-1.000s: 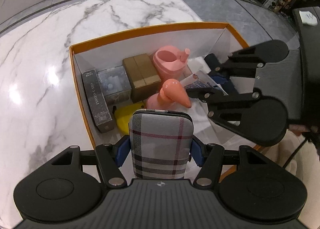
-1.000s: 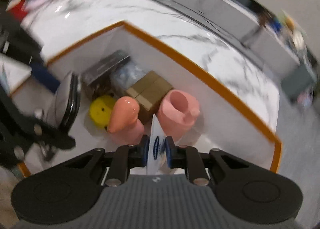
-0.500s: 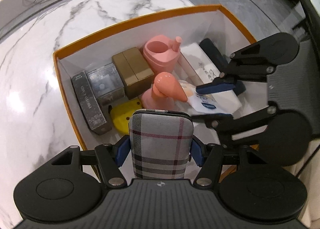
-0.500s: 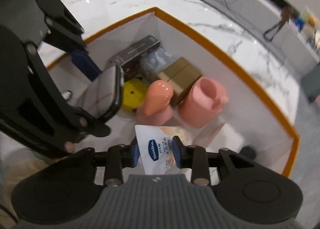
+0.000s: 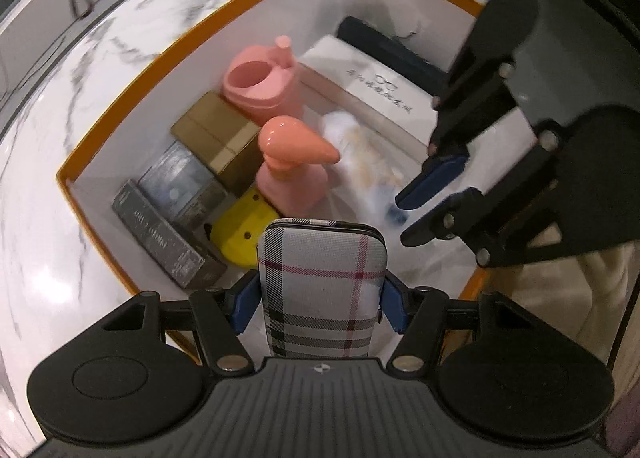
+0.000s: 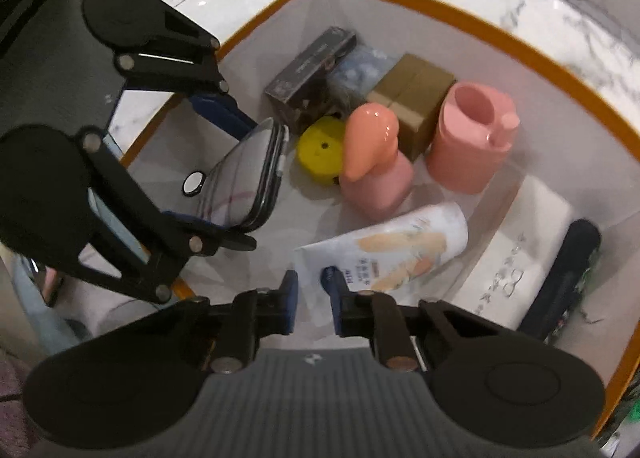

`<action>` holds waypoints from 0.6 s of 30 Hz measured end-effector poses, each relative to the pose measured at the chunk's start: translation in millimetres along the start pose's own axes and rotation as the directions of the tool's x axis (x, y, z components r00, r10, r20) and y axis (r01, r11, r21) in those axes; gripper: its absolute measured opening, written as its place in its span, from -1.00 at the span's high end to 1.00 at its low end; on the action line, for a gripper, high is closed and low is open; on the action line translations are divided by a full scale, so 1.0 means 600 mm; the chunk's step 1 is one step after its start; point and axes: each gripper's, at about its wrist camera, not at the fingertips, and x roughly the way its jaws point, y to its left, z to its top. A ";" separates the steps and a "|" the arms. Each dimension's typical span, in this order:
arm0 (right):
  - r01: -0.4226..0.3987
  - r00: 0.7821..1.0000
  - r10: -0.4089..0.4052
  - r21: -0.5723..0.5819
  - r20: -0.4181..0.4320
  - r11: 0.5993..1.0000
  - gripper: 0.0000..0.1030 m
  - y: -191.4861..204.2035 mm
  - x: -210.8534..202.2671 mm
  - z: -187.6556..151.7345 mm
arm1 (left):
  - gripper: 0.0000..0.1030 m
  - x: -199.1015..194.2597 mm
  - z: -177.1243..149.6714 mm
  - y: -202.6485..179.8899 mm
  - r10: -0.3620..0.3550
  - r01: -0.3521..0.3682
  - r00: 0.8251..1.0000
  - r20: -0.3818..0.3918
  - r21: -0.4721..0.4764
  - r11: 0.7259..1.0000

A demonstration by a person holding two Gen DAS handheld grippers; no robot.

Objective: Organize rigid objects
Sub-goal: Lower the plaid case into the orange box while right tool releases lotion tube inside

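My left gripper [image 5: 320,298] is shut on a plaid glasses case [image 5: 322,282] and holds it over the near edge of the orange-rimmed white box [image 5: 200,26]. The case and left gripper also show in the right wrist view [image 6: 244,178]. My right gripper [image 6: 312,290] is open above the box floor; it also shows in the left wrist view [image 5: 432,202]. A white lotion tube [image 6: 392,246] lies flat on the box floor just ahead of its fingers, free of them. It looks blurred in the left wrist view [image 5: 360,162].
In the box stand a pink cup [image 6: 472,134], a pink pump bottle [image 6: 372,162], a yellow disc [image 6: 320,150], a brown carton [image 6: 412,94], a dark box [image 6: 308,70], a white box [image 6: 516,254] and a dark blue case [image 6: 568,270]. Marble table [image 5: 80,70] surrounds it.
My right gripper opened and let the lotion tube drop flat on the box floor. The left gripper with the plaid case moved a little closer over the box.
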 end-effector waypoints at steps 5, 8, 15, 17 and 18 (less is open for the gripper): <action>-0.036 0.998 0.041 0.098 -0.043 0.995 0.35 -0.034 0.012 0.003 | -0.40 0.004 0.009 -0.001 -0.018 0.022 0.999 -0.041 0.093 0.995; 0.065 0.997 -0.060 0.111 -0.047 0.992 0.37 -0.047 0.015 0.004 | -0.40 0.010 0.015 0.000 -0.039 0.048 0.997 -0.066 0.136 0.990; 0.080 0.997 -0.081 0.125 0.003 0.989 0.32 -0.046 0.004 -0.007 | -0.40 0.034 0.029 0.015 -0.104 0.117 0.990 -0.098 0.144 0.983; 0.081 0.996 -0.083 0.115 0.013 0.990 0.28 -0.040 0.006 -0.005 | -0.42 0.037 0.031 0.020 -0.129 0.142 0.986 -0.105 0.125 0.982; 0.073 0.997 -0.076 0.118 0.019 0.990 0.28 -0.038 0.006 -0.004 | -0.45 0.038 0.031 0.020 -0.134 0.145 0.986 -0.098 0.118 0.982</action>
